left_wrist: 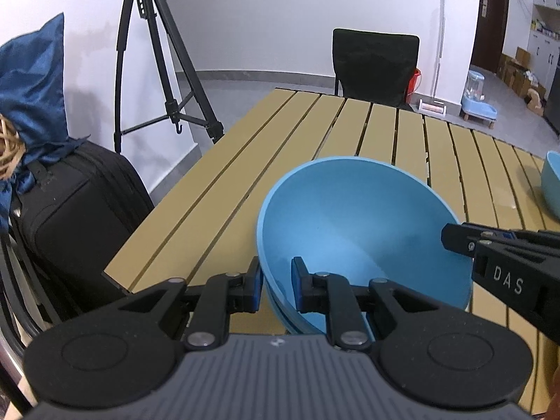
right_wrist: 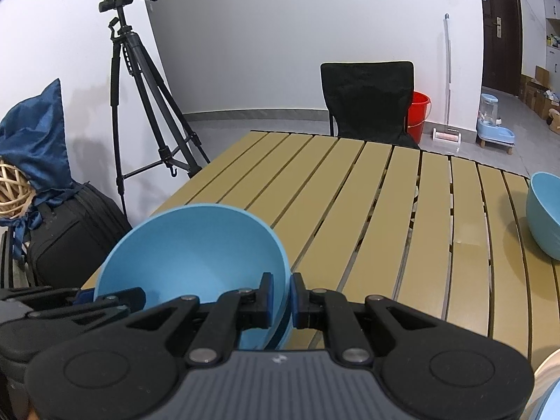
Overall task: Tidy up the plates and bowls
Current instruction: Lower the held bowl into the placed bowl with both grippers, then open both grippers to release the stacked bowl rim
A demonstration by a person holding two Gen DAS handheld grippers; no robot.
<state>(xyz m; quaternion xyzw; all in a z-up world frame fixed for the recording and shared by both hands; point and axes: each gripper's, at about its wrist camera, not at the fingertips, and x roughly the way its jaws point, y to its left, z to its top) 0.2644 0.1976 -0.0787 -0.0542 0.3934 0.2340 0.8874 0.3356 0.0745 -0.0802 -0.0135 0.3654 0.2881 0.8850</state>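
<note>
A blue bowl (left_wrist: pixel 353 224) is held tilted above the slatted tan table (left_wrist: pixel 280 133), nested on a second blue rim just below it. My left gripper (left_wrist: pixel 276 283) is shut on the bowl's near left rim. My right gripper (right_wrist: pixel 281 297) is shut on the bowl's right rim (right_wrist: pixel 196 245); it also shows in the left wrist view (left_wrist: pixel 455 238). The left gripper also shows in the right wrist view (right_wrist: pixel 105 297) at the bowl's left side. Another blue bowl (right_wrist: pixel 546 213) stands on the table at the far right.
A black chair (right_wrist: pixel 367 101) stands at the table's far end. A black suitcase (left_wrist: pixel 70 217) with a blue cloth bag on it and a tripod (right_wrist: pixel 140 105) stand left of the table. A red bucket (right_wrist: pixel 418 112) sits behind the chair.
</note>
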